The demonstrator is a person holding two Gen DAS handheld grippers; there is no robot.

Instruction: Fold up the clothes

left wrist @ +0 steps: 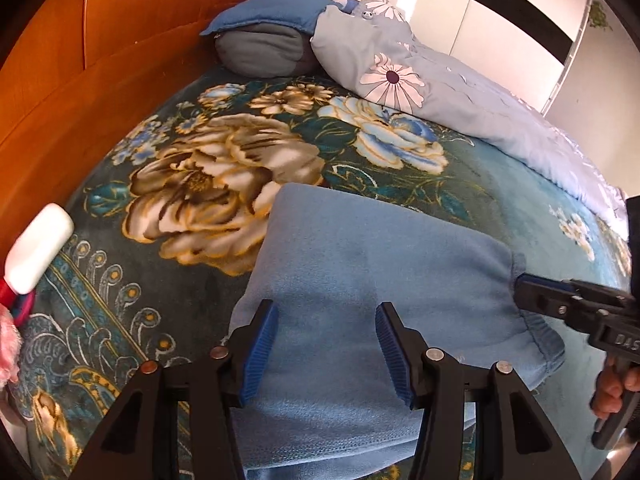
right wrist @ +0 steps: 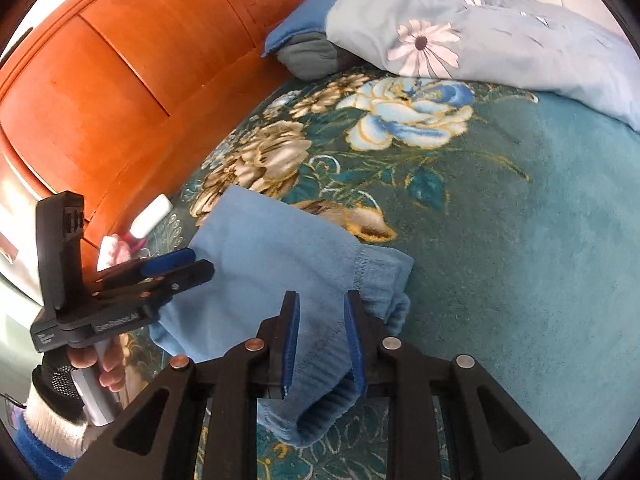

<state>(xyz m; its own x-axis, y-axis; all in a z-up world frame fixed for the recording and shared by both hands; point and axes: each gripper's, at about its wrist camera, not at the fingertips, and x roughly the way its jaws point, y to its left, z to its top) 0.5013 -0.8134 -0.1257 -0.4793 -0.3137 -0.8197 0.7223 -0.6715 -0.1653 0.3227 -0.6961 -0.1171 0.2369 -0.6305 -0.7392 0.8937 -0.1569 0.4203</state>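
Note:
A light blue fleece garment lies folded on the floral bed blanket; it also shows in the right wrist view. My left gripper is open, its jaws wide apart just above the garment's near part. My right gripper has its jaws partly apart with the garment's ribbed cuff lying between them. In the left wrist view the right gripper sits at the garment's right edge. In the right wrist view the left gripper sits at the garment's left edge.
An orange wooden headboard runs along the left. Blue and grey pillows and a pale floral quilt lie at the back. A white and red lint-roller-like object and a pink fluffy item lie at the left.

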